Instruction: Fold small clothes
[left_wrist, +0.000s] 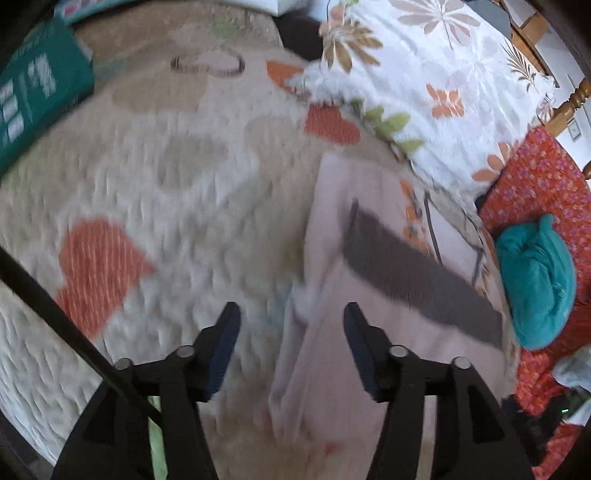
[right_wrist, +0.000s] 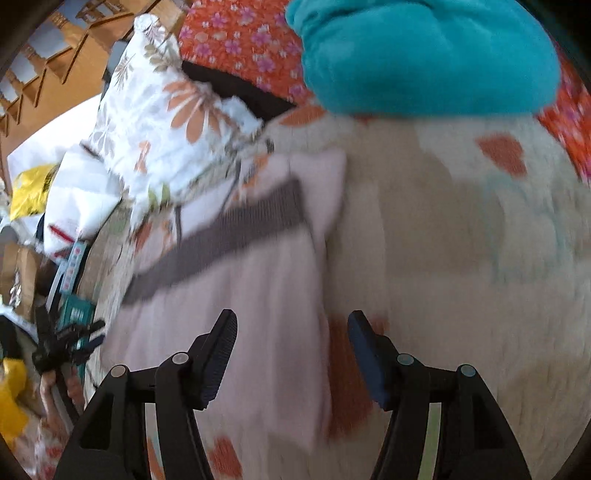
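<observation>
A pale pink small garment (left_wrist: 332, 350) with a dark grey ribbed band (left_wrist: 417, 277) lies flat on a cream bedspread with orange hearts (left_wrist: 166, 192). My left gripper (left_wrist: 291, 314) is open and empty, held above the garment's left edge. In the right wrist view the same pink garment (right_wrist: 258, 295) with its grey band (right_wrist: 229, 236) lies below my right gripper (right_wrist: 291, 321), which is open and empty above the garment's right edge. The left gripper (right_wrist: 74, 339) shows small at the far left of that view. Both views are blurred.
A floral pillow (left_wrist: 424, 85) lies behind the garment. A teal bundled cloth (left_wrist: 539, 284), also in the right wrist view (right_wrist: 424, 55), sits on an orange flowered cover (left_wrist: 535, 184). A green box (left_wrist: 37, 92) is at the far left. Wooden furniture (right_wrist: 74, 55) stands beyond the bed.
</observation>
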